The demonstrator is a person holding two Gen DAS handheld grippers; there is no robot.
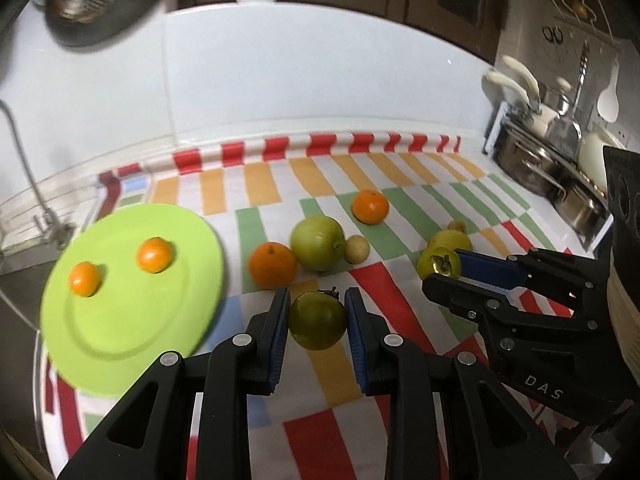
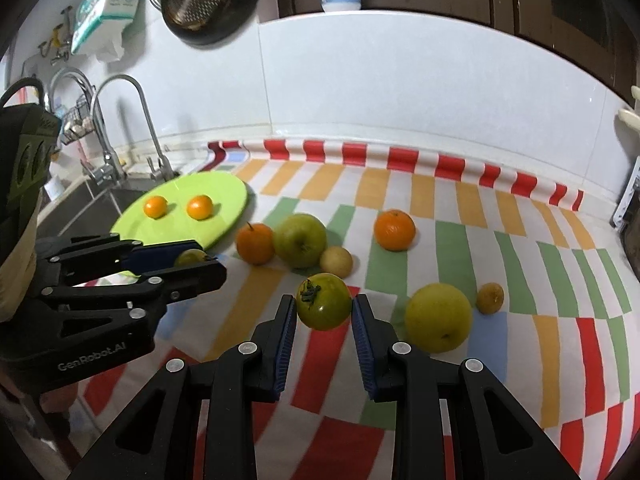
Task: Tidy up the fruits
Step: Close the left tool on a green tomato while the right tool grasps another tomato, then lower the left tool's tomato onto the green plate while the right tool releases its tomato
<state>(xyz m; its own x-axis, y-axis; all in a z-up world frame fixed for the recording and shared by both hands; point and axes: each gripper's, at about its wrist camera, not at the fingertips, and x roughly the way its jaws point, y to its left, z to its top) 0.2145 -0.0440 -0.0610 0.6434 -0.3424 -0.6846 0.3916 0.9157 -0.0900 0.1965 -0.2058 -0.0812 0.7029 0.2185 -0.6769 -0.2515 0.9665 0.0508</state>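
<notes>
left wrist view: left gripper clamped on a round green tomato-like fruit, held above the striped cloth. right gripper likewise clamped on a second green calyx-topped fruit. round lime-green plate by the sink carries two small oranges. progress judged early: two oranges, one apple and several yellowish fruits remain on the cloth.
</notes>
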